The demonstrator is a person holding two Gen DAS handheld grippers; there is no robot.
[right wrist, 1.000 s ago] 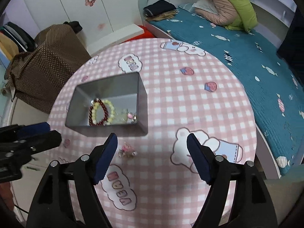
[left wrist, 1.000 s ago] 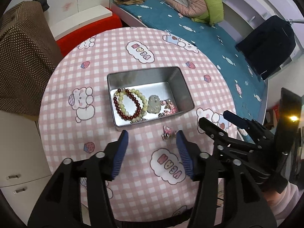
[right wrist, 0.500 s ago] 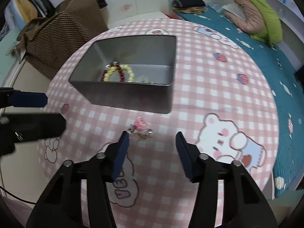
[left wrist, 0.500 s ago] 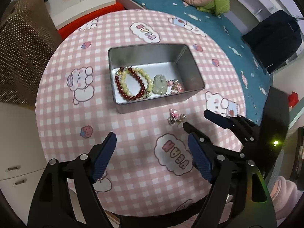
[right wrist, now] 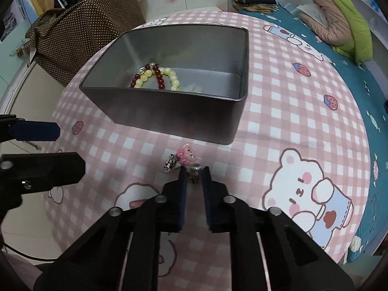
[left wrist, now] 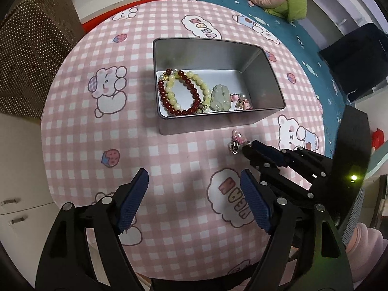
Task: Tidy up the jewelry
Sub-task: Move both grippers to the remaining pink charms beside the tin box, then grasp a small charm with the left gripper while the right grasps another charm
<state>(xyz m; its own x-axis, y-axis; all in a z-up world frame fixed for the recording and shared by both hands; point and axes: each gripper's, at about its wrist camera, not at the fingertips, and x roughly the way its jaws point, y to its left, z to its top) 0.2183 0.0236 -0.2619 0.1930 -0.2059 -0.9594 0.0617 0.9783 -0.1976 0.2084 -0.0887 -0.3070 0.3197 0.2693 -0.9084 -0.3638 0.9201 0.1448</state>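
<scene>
Metal tin [left wrist: 213, 121]: rectangular, grey, open-topped, upright. Contents, along its near wall: one dark red bead bracelet [left wrist: 180, 94] overlapping one pale yellow bead bracelet [left wrist: 191, 84] at the tin's left end; one pale green carved pendant [left wrist: 220, 97] beside them, lying flat; one small pink charm piece [left wrist: 240, 101] to the pendant's right. Outside the tin, just beside its near wall: one pink charm with silver clip [right wrist: 184, 158], lying loose.

left wrist view high above tin [left wrist: 218, 121], right wrist view low beside it, both sharing table [right wrist: 291, 121]
</scene>
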